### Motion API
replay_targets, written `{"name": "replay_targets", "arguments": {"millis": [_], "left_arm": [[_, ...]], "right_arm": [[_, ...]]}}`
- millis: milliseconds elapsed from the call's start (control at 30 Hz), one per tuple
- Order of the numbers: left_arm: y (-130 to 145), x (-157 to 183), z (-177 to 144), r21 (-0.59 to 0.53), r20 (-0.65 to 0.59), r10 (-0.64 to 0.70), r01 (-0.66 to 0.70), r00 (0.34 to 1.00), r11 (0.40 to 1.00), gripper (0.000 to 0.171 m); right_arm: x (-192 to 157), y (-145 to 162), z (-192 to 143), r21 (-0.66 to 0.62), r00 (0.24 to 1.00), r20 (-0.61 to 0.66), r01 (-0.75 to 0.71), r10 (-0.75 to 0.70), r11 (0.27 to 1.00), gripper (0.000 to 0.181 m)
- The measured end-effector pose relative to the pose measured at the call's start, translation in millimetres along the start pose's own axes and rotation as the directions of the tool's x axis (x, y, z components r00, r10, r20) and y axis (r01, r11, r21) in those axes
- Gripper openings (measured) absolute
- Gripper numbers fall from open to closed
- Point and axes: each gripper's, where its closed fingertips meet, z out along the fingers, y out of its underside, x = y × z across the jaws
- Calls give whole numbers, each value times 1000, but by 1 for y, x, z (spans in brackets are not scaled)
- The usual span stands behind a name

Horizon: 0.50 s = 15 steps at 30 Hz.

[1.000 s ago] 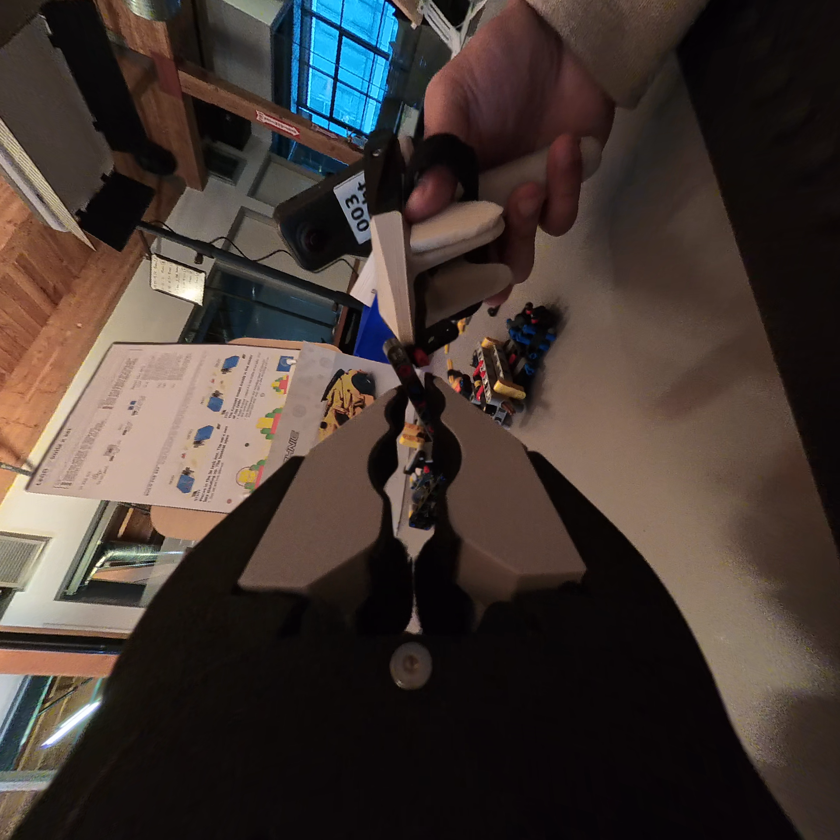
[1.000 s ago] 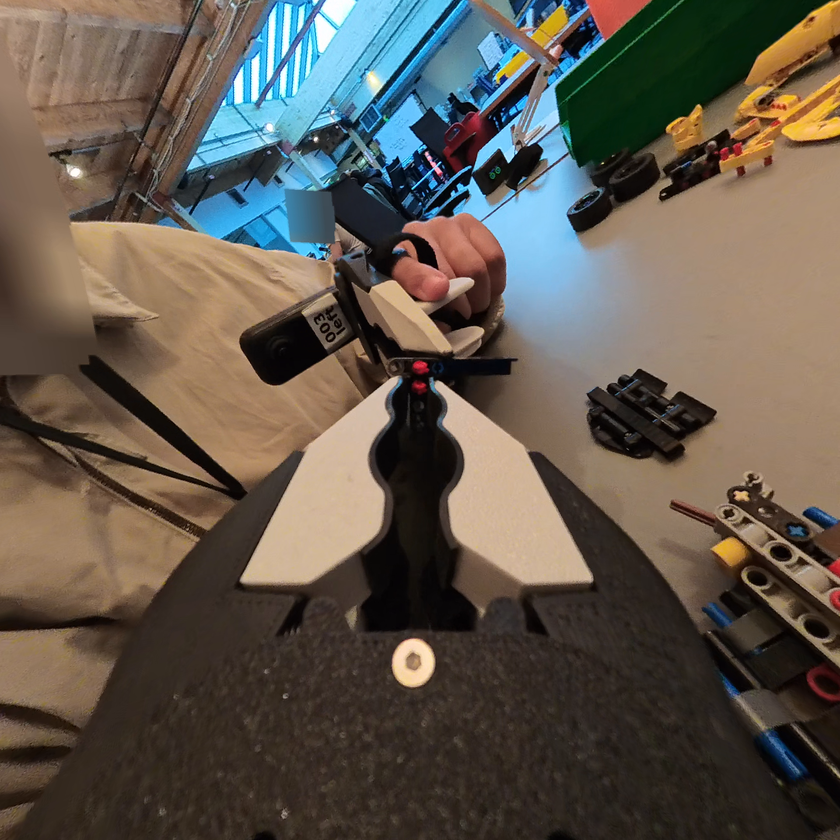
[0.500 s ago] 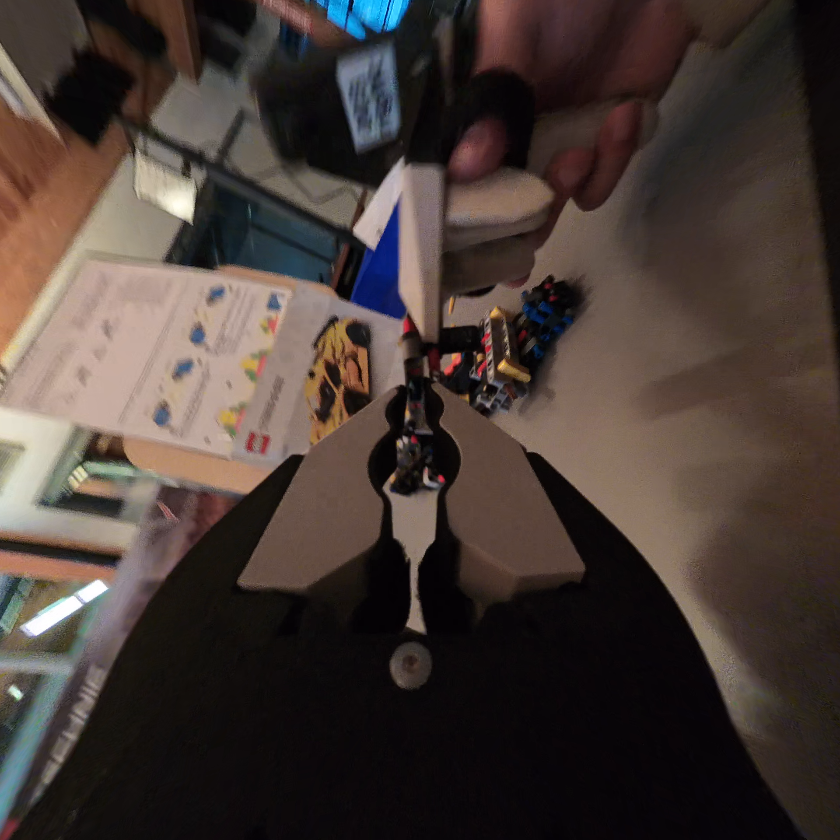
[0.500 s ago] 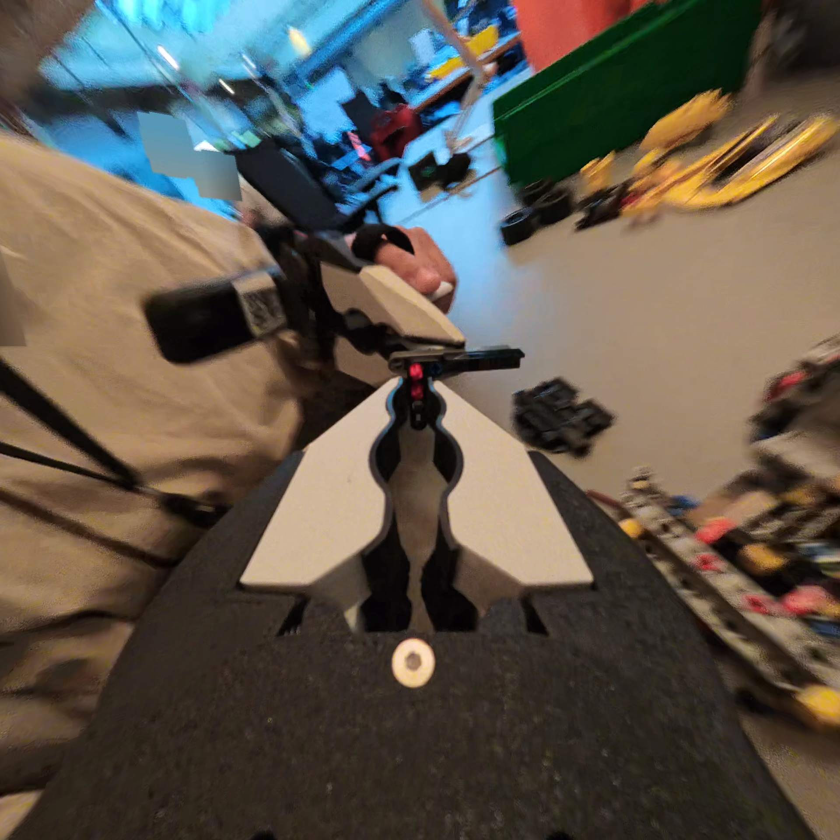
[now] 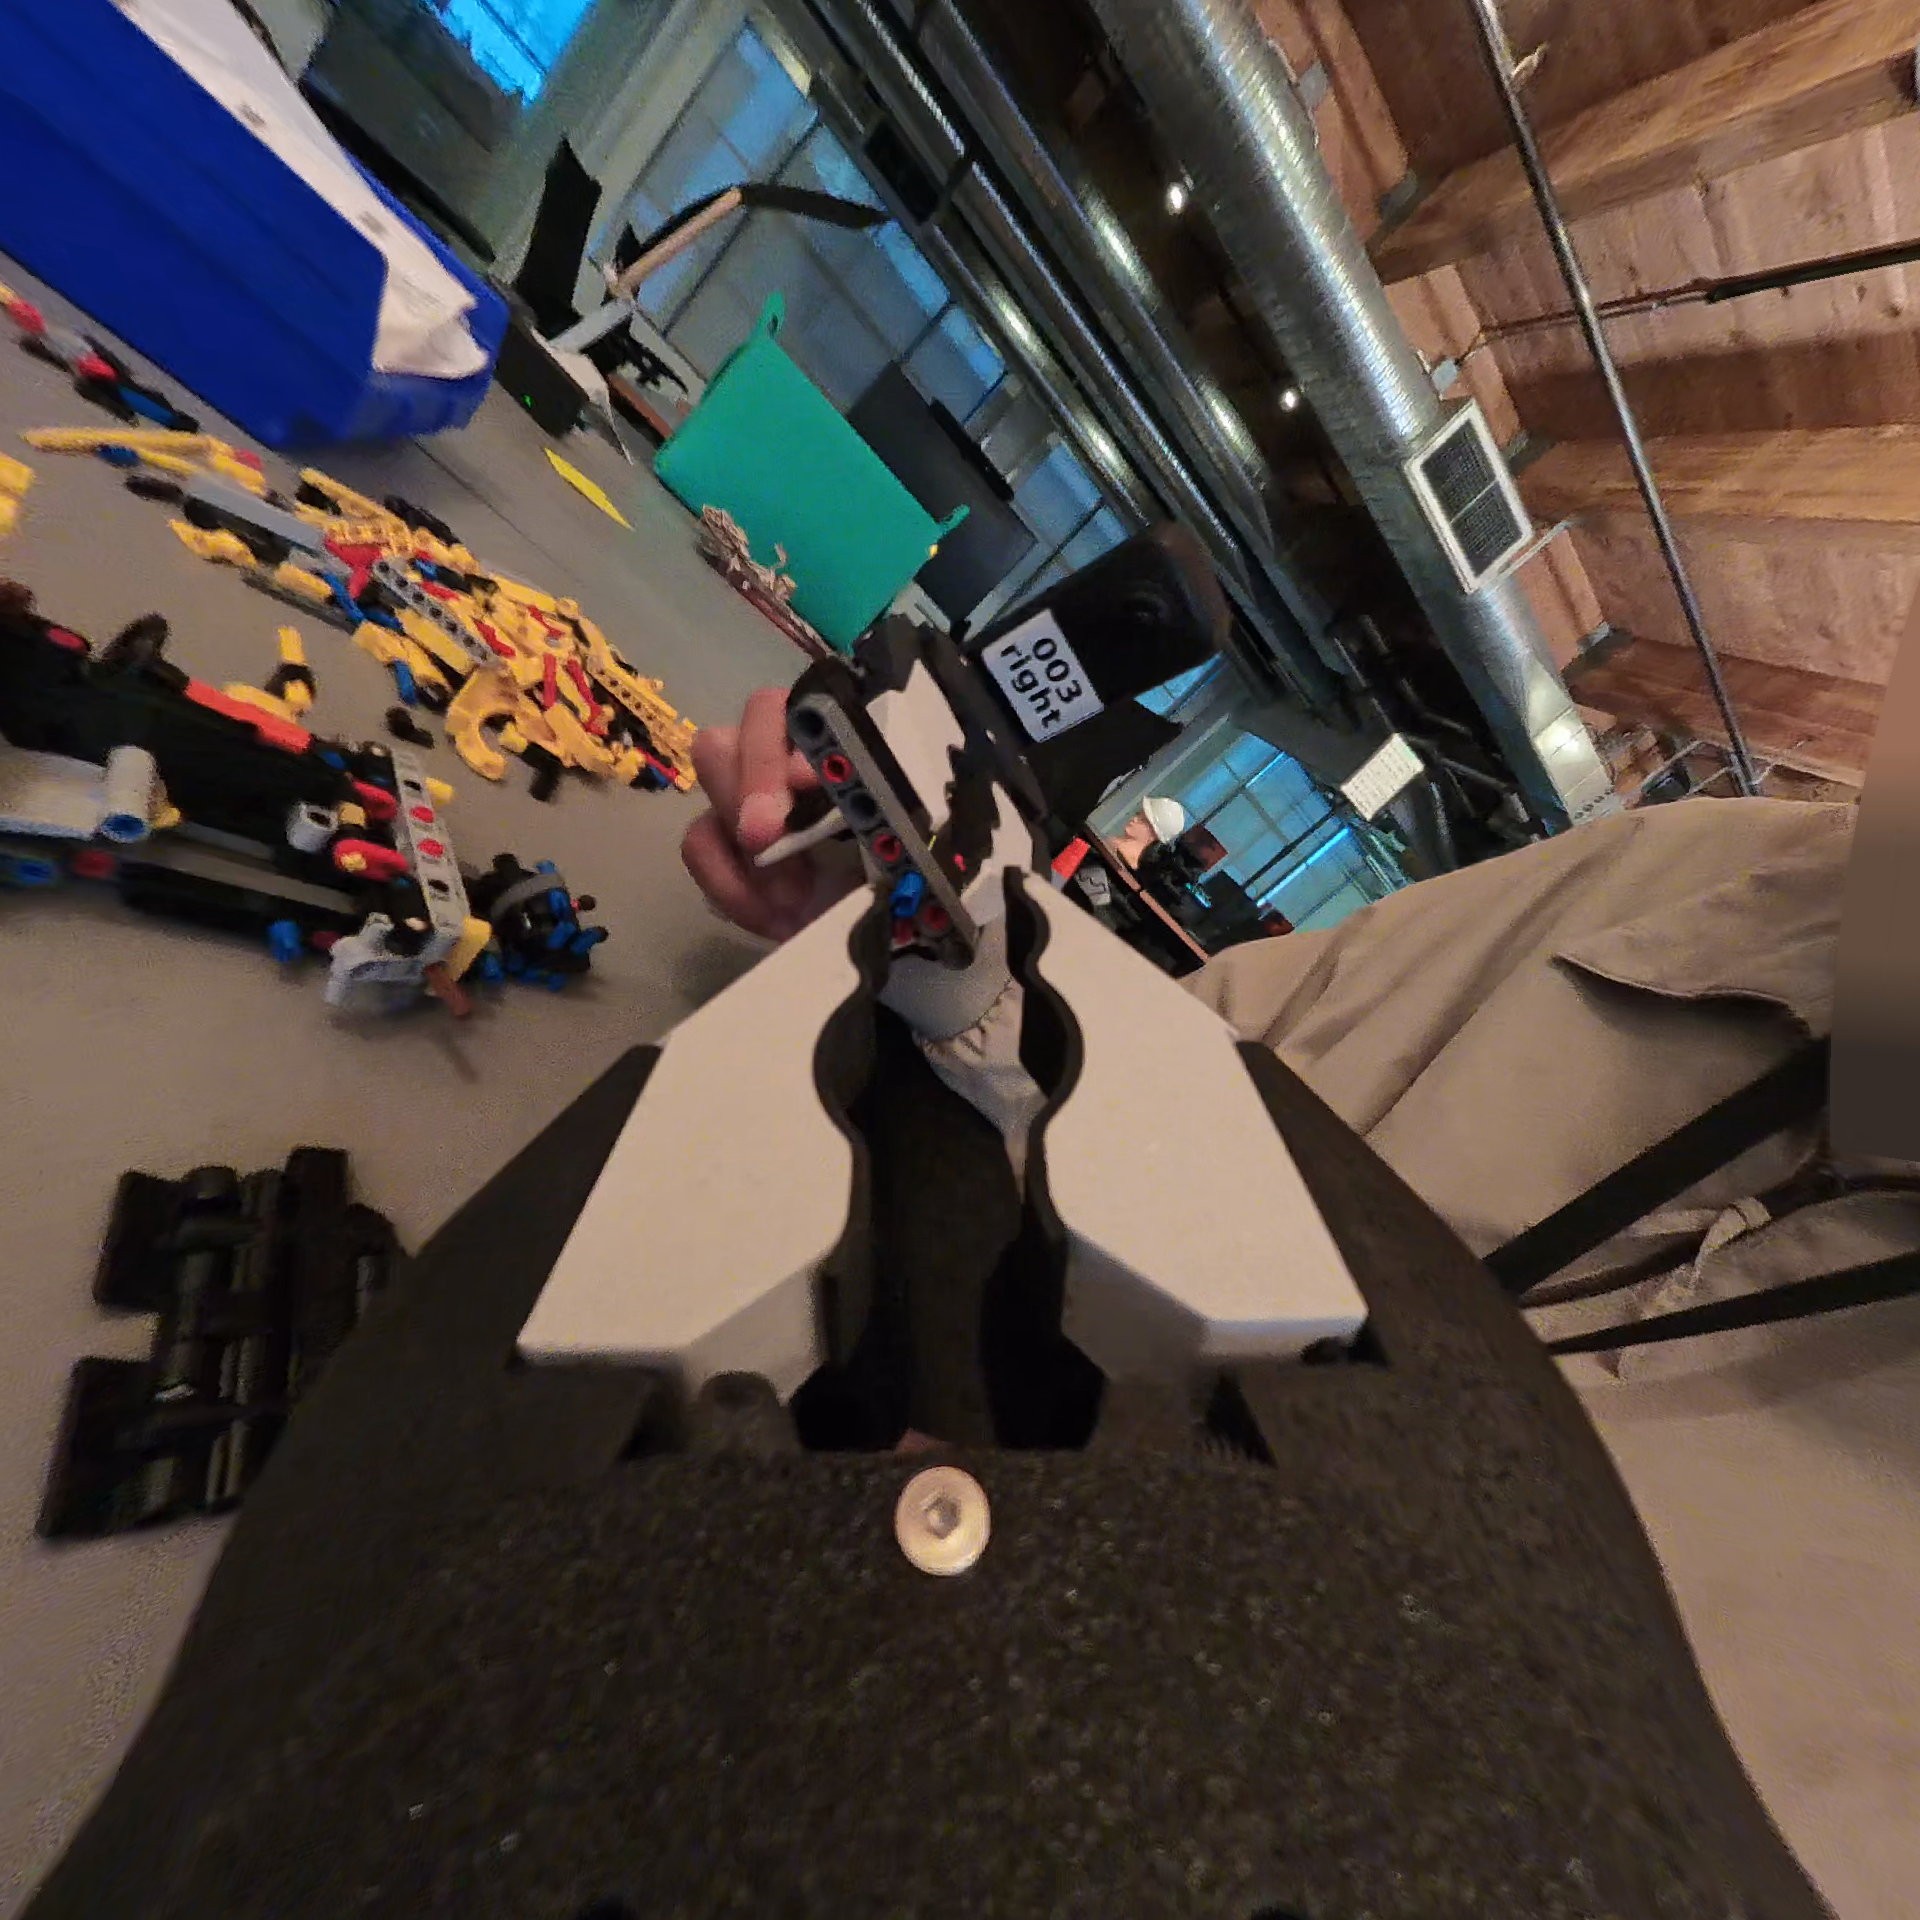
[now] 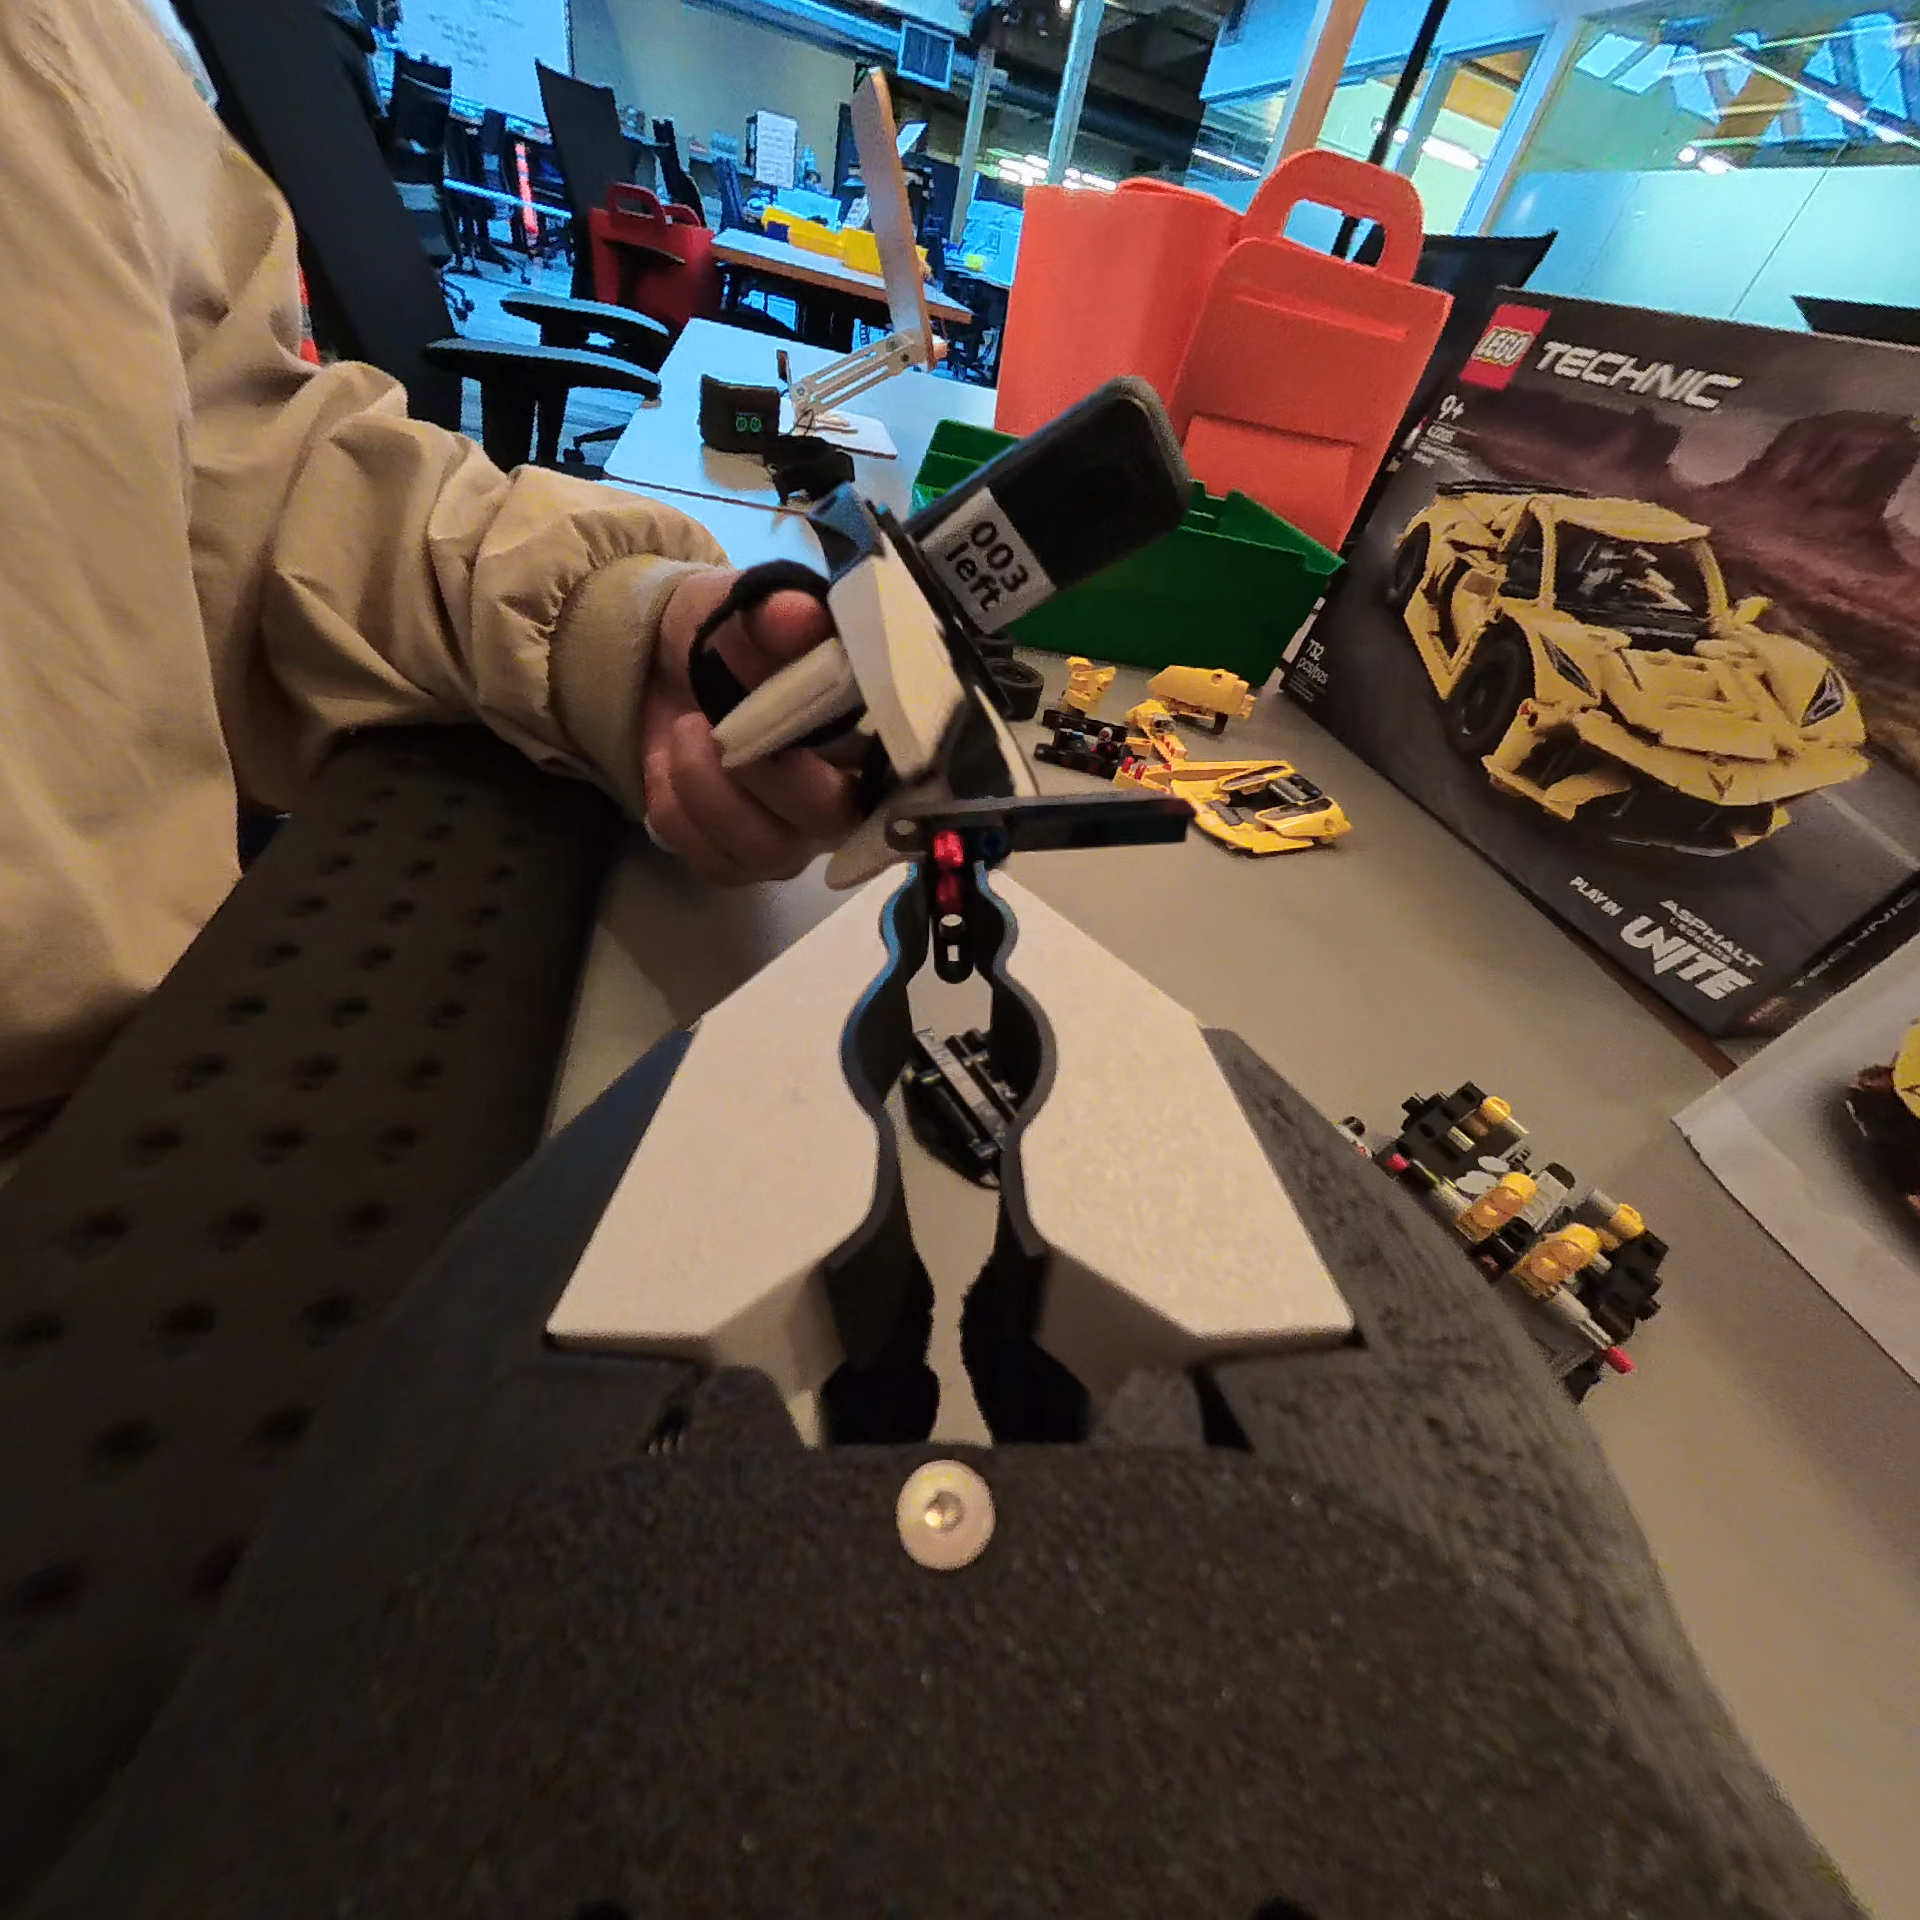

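Note:
My left gripper (image 5: 940,920) is shut on one end of a dark grey holed beam (image 5: 862,800) with red and blue pins in it. The beam slants up and left towards the right gripper and the hand that holds it. In the right wrist view my right gripper (image 6: 948,904) is shut on a short black link (image 6: 951,940) with red pins (image 6: 943,852). The link's top meets the beam (image 6: 1081,819), which lies level across the left gripper's fingertips (image 6: 914,769). Both grippers are held above the grey table (image 6: 1351,987).
A pile of yellow pieces (image 5: 488,655), a part-built black chassis (image 5: 260,831) and a black sub-assembly (image 5: 208,1320) lie on the table. A green bin (image 6: 1174,592), an orange bag (image 6: 1247,312), the set's box (image 6: 1662,644) and a small black-and-yellow assembly (image 6: 1507,1216) stand beyond. Left and right tips are no more than a few centimetres apart. The small black-and-yellow assembly (image 6: 1507,1216) is about equally far from each gripper, around 15 cm.
Both grippers have swung round together, so both views show a different side of the table. Each keeps its hold on the joined beam and link.

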Motion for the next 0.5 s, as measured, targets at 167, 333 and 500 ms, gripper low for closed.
{"name": "replay_targets", "arguments": {"millis": [167,333,500], "left_arm": [[2,-5,0,-22,52,55,-54,997,998,10],[-1,-12,-2,-41,170,245,-242,954,969,8],[-4,-10,0,-36,206,310,-309,928,950,8]], "right_arm": [[-1,5,0,-15,990,33,-135,135,991,8],[3,-4,1,-5,762,200,-628,616,778,21],[8,-7,1,28,694,222,-706,685,707,12]]}}
